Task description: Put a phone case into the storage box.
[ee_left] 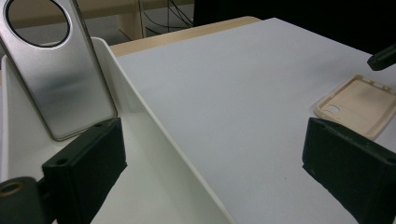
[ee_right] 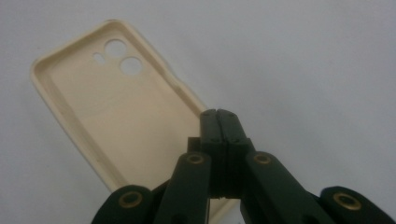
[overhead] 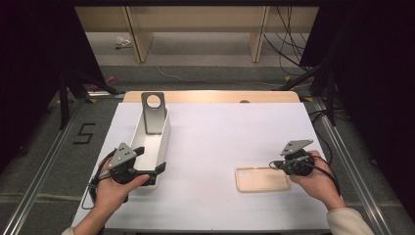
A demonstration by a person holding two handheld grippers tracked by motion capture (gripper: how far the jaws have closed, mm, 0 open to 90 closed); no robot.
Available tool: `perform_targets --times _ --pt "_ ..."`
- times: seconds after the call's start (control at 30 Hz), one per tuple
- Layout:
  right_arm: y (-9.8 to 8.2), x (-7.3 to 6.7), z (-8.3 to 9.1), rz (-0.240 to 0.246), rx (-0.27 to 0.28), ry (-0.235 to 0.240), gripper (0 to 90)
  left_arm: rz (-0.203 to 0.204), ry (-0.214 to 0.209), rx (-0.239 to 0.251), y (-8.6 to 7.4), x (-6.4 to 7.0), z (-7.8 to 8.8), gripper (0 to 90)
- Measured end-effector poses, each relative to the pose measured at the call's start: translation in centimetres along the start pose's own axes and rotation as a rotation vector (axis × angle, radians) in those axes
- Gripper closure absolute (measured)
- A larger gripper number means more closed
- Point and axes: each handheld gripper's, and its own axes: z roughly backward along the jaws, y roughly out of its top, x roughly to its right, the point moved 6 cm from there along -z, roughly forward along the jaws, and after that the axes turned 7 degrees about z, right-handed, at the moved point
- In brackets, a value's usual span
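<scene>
The right gripper [ee_right: 218, 113] has its jaws pressed flat together, and from its own view they seem to pinch the thin side wall of the cream phone case [ee_right: 116, 112], though the wall between the pads is hidden. A rim grip suits a soft shell lying open side up on the white table cover [overhead: 220, 142], since there is no other edge to take. The case lies near the front right of the cover, camera holes away from the hand. The left gripper [overhead: 149, 159] stands wide open, one jaw inside the white tray [ee_left: 154, 140] and one outside its wall, probably to steady it. A grey metal phone stand [overhead: 153, 112] leans at the tray's far end
</scene>
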Motion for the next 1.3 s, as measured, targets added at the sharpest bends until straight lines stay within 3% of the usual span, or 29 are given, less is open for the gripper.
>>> perform_targets --times 0.23,0.47,0.93,1.3 --pt "3.7 -2.7 -2.9 0.14 -0.026 0.102 90.0 -0.003 0.004 -0.001 0.0 -0.1 -0.1 6.0" --pt "5.2 -3.9 -4.9 0.209 -0.065 0.138 90.0 -0.001 0.003 -0.004 -0.1 -0.1 -0.1 6.1" --pt "5.8 -4.7 -6.4 0.241 -0.096 0.181 90.0 -0.004 0.004 -0.004 -0.1 -0.1 -0.1 6.4" --pt "6.1 -4.4 -7.3 0.231 -0.117 0.186 90.0 -0.005 0.002 -0.005 -0.1 -0.2 -0.2 6.4"
